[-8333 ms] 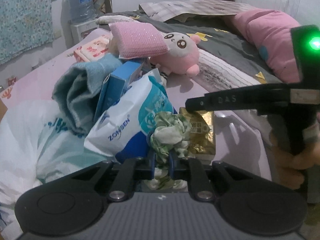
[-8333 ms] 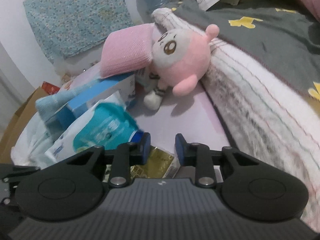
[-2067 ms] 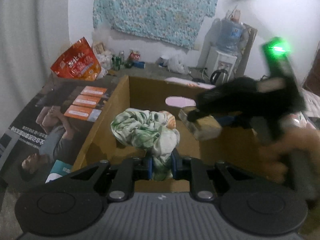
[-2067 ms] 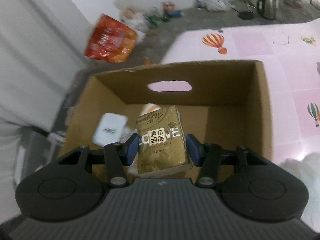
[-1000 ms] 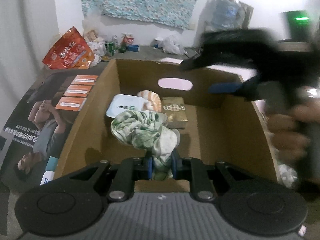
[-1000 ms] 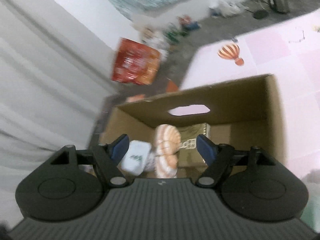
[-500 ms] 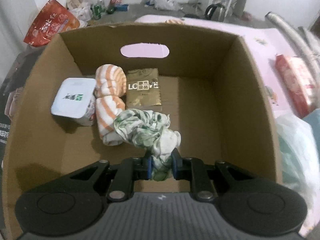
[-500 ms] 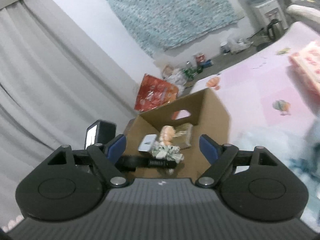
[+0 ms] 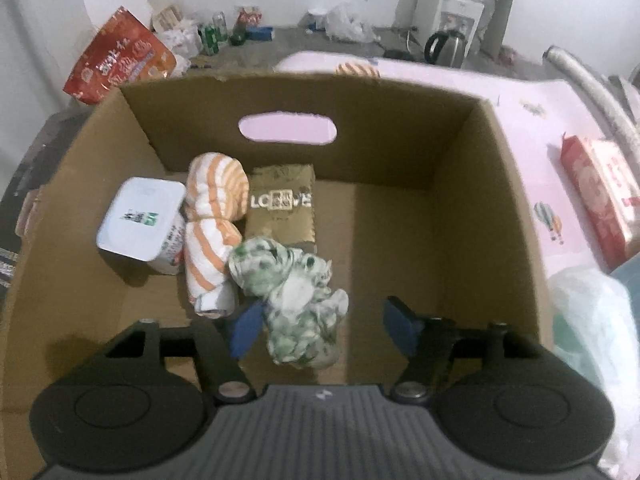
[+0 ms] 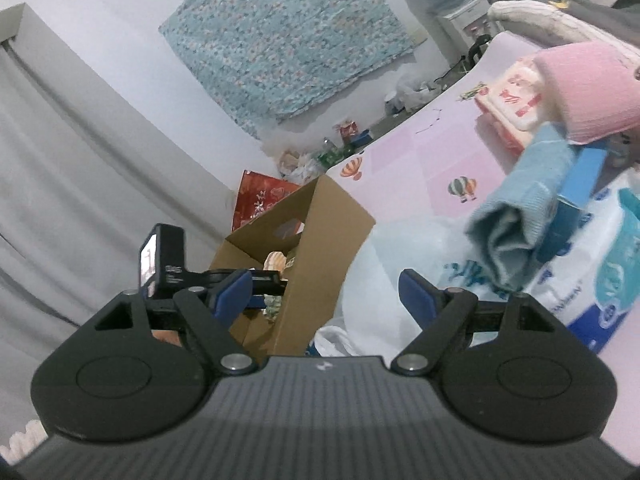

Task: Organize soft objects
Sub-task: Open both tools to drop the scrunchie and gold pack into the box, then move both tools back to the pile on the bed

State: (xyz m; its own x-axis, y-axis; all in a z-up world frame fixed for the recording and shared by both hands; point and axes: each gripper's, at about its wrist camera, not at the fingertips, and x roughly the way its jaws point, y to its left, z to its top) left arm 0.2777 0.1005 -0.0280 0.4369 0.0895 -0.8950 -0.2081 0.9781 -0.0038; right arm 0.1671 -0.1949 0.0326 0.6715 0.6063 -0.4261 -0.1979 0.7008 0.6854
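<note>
Your left gripper is gaping wide, empty, above the cardboard box, where the green cloth is lying among four items. Only your right view is showing bedding outside; that right gripper is spread open, holding nothing.

Inside the cardboard box, the gold tissue pack lying against the far wall, just below the handle slot, is showing pale letters that are reading "LO", then a small square emblem, then "VE"; the characters in the emblem are coming out too small to make out. Left of it in the box, past an orange-striped roll, the white packet is carrying a small green-and-dark label, too blurred to read. Outside the box, beyond its far left corner, the red bag is displaying large pale Chinese characters that are staying illegible. To the right of the box, the red-and-white pack is bearing red print, also unreadable.
</note>
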